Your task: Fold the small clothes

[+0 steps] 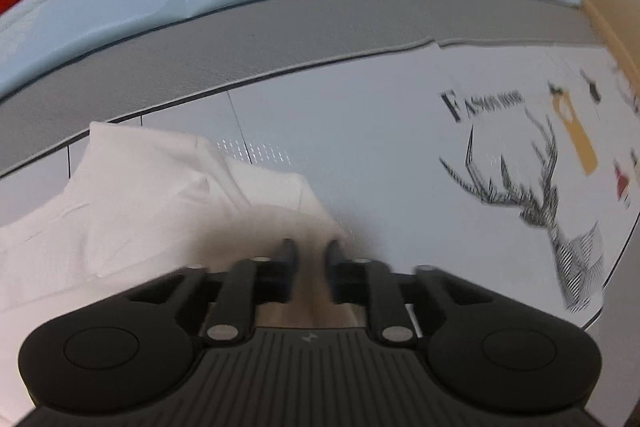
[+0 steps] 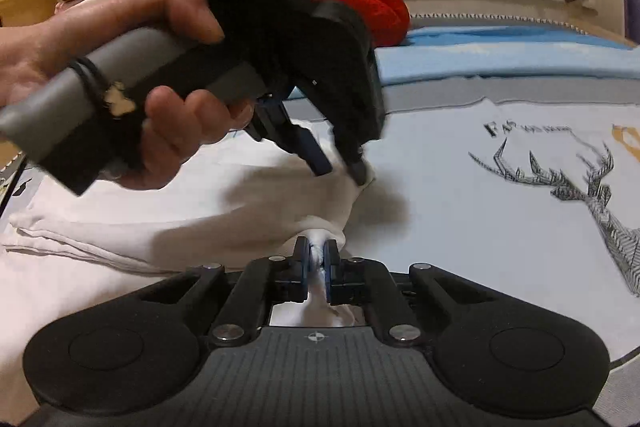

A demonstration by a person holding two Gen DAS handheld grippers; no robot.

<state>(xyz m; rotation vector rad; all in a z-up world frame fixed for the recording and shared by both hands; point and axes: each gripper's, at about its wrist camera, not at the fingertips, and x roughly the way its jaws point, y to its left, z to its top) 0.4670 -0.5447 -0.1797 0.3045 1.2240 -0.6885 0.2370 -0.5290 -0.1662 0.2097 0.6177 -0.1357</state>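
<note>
Right gripper (image 2: 316, 255) fingers clamp the soft white garment (image 2: 200, 203); left gripper (image 2: 340, 167) fingers stand apart over its edge, beside the deer-print sheet (image 2: 500, 227).

Both wrist views low and close over the deer-print sheet (image 1: 552, 203) (image 2: 592, 195), facing the bed's far side, sharing its antlered print

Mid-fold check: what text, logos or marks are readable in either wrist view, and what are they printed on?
"F": large opening letter of the caption above the stag drawing on the printed sheet.
Remaining caption letters: too blurred to read in both views.
White garment: no readable text visible.
</note>
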